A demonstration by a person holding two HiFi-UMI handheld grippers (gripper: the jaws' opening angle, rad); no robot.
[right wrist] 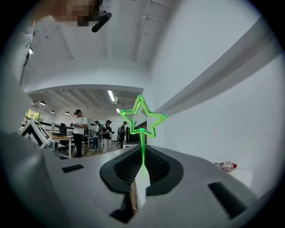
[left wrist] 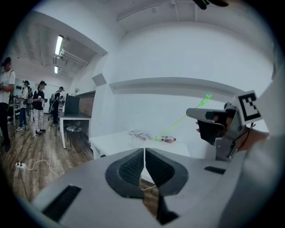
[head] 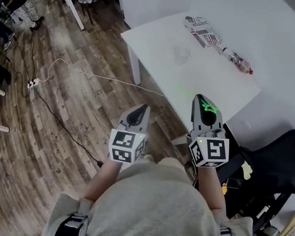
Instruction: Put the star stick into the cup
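Head view: my left gripper (head: 139,109) and right gripper (head: 203,101) hang short of the bench (head: 160,31); the cup (head: 181,54) stands well ahead on it.

Left gripper view: jaws pressed together, empty.

Right gripper view: jaws clamp the star stick (right wrist: 143,149), star upright. I judge this the carry; next I must reach out and lower it in.

tabletop (head: 219,81): ahead of both grippers | cup (head: 182,54): on tabletop, mid-area, well apart from grippers | packet (head: 203,32): on tabletop, behind cup | bottle (head: 238,60): on tabletop, right of cup | star stick (right wrist: 142,120): between jaws of right gripper (head: 202,100), star end forward of jaws | left gripper (head: 142,109): left of right gripper, over floor (head: 56,106) | chair (head: 278,162): right of right gripper
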